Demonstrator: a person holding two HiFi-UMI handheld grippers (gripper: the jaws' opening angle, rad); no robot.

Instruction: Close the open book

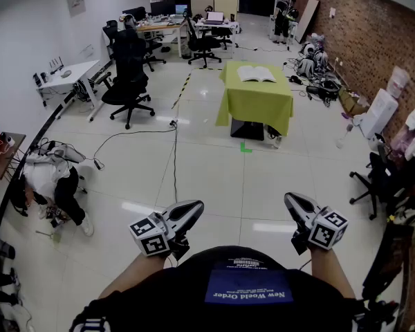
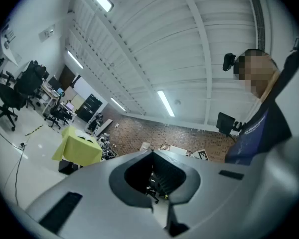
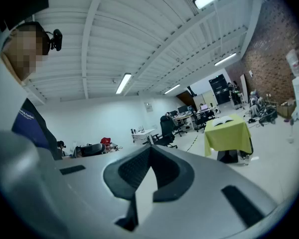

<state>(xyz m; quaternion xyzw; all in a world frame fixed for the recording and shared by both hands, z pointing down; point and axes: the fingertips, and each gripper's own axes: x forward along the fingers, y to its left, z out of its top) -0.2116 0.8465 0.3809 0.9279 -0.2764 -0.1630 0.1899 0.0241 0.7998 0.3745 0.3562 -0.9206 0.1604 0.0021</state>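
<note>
Far across the glossy tiled floor (image 1: 207, 178), the open book (image 1: 256, 74) is lying flat on the green-draped table (image 1: 256, 106), print too small to read. Left gripper (image 1: 192, 208) and right gripper (image 1: 292, 200) are hanging clenched, empty.

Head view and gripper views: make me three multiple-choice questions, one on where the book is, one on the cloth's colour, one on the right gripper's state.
1. Where does the book lie?
A. on the cloth-covered table
B. on the floor
C. on a black chair

2. What colour is the cloth?
A. red
B. yellow-green
C. blue

3. How is the right gripper?
A. shut on the book
B. wide open
C. shut and empty

Answers:
1 A, the book lies open on the table, far across the room.
2 B, the cloth shows yellow-green in every view.
3 C, its jaws meet with nothing between them.
</note>
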